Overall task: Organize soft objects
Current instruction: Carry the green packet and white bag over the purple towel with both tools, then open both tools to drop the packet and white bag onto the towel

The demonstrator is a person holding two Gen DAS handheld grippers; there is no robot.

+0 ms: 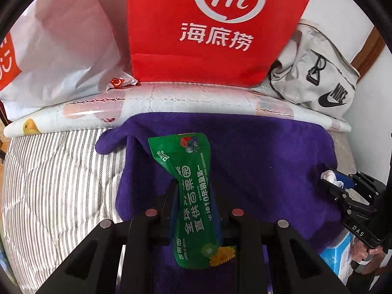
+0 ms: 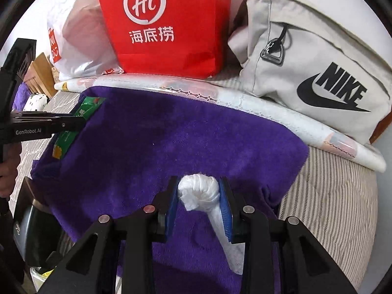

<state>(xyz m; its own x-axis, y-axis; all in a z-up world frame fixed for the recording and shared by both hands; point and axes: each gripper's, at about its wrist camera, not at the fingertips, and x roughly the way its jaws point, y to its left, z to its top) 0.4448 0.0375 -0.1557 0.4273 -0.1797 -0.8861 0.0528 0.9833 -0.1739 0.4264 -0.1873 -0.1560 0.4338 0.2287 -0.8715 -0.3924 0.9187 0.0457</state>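
A purple towel (image 1: 257, 161) (image 2: 156, 142) lies spread on a striped bed. My left gripper (image 1: 194, 188) is shut on a green printed soft packet (image 1: 193, 210), squeezing it at the middle just above the towel's left part. The right wrist view shows that same green packet (image 2: 85, 111) and the left gripper (image 2: 73, 122) at its left edge. My right gripper (image 2: 198, 188) is shut on a knotted white plastic bag (image 2: 199, 192) between blue pads, over the towel's near right part. In the left wrist view the right gripper (image 1: 330, 178) and the white bag (image 1: 329, 177) appear at far right.
Behind the towel lies a rolled patterned plastic sheet (image 1: 171, 100) (image 2: 245, 107). Beyond it stand a red paper bag (image 1: 210, 29) (image 2: 166, 24), a white shopping bag (image 1: 61, 49) (image 2: 76, 44) and a grey Nike bag (image 1: 321, 78) (image 2: 318, 73). Striped bedding (image 1: 54, 191) (image 2: 338, 203) flanks the towel.
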